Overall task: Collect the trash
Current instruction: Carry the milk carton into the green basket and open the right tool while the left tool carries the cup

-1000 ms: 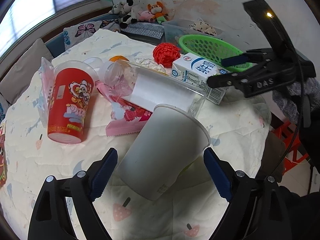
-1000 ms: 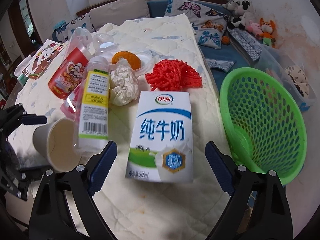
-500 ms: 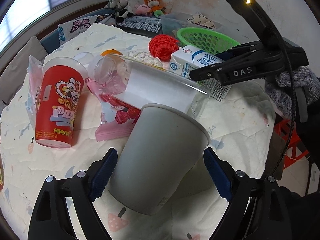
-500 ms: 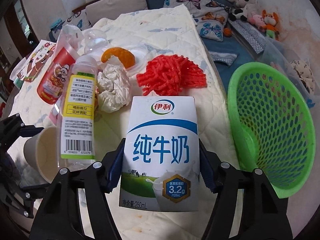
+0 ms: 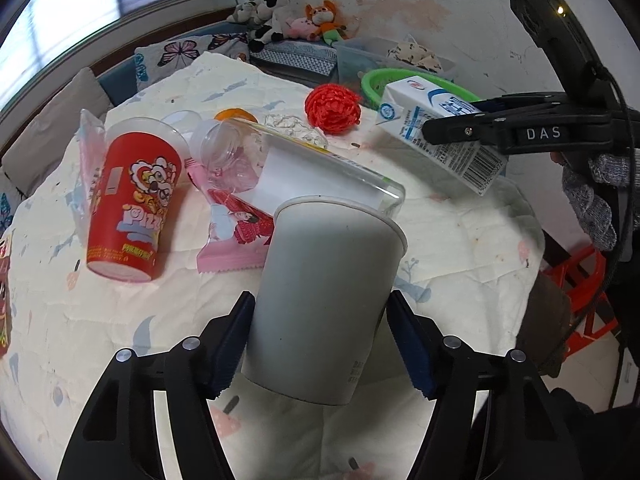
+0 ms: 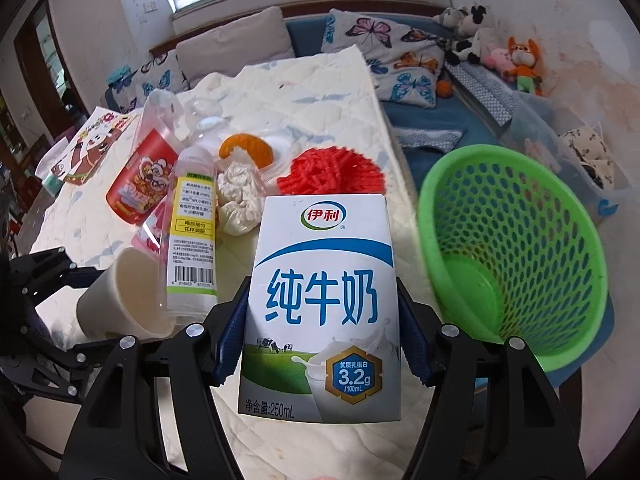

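Noted at inspection: right gripper (image 6: pixel 322 344) clamped on milk carton (image 6: pixel 320 300), blue pads pressed against both side faces, carton lifted clear of quilted table cover (image 6: pixel 328 92) and tilted in the left wrist view. Left gripper (image 5: pixel 320 344) closing round paper cup (image 5: pixel 324 300), pads at or very near the cup wall; firm contact not confirmed. Cup lying on its side, mouth toward clear plastic bottle (image 5: pixel 296 164), which rested against the rim. Green mesh basket (image 6: pixel 516 256) standing at the table's edge beside the carton, seemingly empty. Remaining litter on the cover: red printed cup (image 5: pixel 132 204), pink wrapper (image 5: pixel 236 236), crumpled tissue (image 6: pixel 240 196), red mesh ball (image 5: pixel 332 108), orange peel (image 6: pixel 248 148). Risks assessed: thin cup wall likely to buckle or squirt forward out of the pads if squeezed hard near the base; bottle likely to roll once the cup is lifted away; carton held low on its body, so liable to pivot or slip during the swing toward the basket; basket near the edge, open to being knocked off by a careless drop.
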Available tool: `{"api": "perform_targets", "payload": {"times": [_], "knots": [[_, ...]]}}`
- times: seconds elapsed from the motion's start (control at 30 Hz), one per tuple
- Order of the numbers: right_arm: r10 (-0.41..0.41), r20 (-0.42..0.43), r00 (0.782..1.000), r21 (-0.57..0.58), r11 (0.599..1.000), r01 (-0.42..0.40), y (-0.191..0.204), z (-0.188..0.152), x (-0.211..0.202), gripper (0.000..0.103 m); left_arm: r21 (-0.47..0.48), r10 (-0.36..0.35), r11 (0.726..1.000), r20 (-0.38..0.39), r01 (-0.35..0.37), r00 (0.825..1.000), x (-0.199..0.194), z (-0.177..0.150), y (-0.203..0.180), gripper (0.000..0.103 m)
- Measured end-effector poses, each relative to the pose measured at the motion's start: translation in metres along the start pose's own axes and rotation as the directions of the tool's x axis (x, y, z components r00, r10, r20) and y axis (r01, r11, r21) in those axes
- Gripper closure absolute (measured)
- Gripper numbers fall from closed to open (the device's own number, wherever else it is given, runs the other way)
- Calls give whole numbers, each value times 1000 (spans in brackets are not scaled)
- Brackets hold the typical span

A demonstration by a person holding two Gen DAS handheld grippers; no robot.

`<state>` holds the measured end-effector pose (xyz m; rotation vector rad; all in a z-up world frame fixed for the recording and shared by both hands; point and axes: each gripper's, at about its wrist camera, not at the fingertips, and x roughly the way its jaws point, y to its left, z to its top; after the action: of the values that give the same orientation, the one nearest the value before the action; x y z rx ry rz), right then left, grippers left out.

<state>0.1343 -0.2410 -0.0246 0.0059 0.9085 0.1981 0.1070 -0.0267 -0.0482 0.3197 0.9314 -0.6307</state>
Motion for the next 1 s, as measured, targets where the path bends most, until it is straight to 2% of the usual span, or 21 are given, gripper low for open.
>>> {"api": "perform_targets", "payload": {"times": [0.23, 0.43, 0.67, 1.0], "knots": [[-52, 45, 998, 59, 997, 49, -34, -2, -18, 37, -47, -14, 999, 47, 16, 999, -33, -5, -3, 38], [-133, 69, 989, 137, 983, 123, -82, 0, -23, 37, -81, -40, 996, 97, 48, 994, -51, 16, -6, 38], [-219, 65, 973, 226, 953, 200, -139, 2, -11, 37, -132, -73, 987, 126, 89, 989, -36, 57, -17, 38], [-232, -28, 972, 288, 930, 230, -183, -8, 36, 37, -163, -90, 980, 139, 112, 986, -11, 110, -35, 38]]}}
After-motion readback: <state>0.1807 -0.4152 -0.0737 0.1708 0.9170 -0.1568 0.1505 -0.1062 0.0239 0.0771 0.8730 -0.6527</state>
